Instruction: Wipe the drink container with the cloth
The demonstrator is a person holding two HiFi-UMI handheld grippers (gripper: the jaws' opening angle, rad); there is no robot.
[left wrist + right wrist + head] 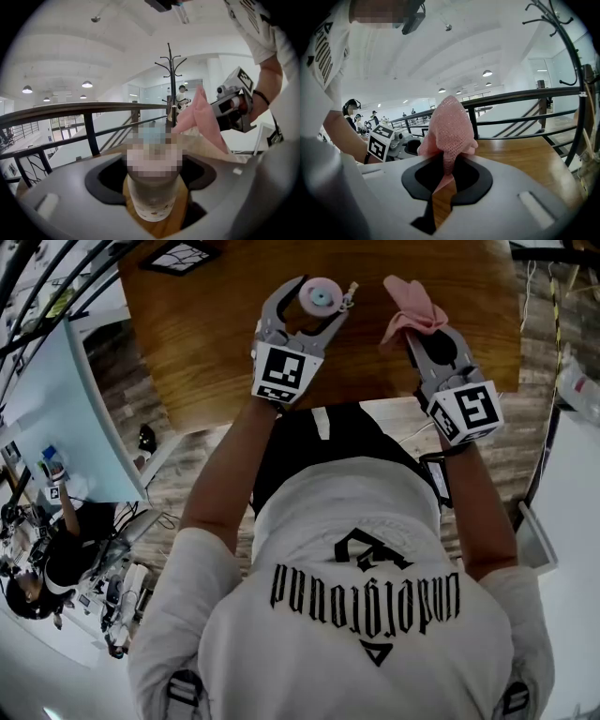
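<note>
The drink container (pixel 320 298) is a pale cup with a pink lid, seen from above over the wooden table (pixel 206 343). My left gripper (pixel 317 307) has its jaws wide around the cup and closed on its sides. In the left gripper view the cup (pixel 152 199) fills the gap between the jaws, with wood showing below it. To its right, my right gripper (pixel 419 337) is shut on a bunched pink cloth (pixel 412 307). The cloth (pixel 449 129) sticks up out of the jaws and is apart from the cup.
A dark framed object (pixel 180 253) lies at the table's far left corner. A black railing (pixel 520 96) runs behind the table, and a coat rack (pixel 169 79) stands beyond it. The table's near edge is against the person's body. A person (pixel 37 568) sits on a lower level at the left.
</note>
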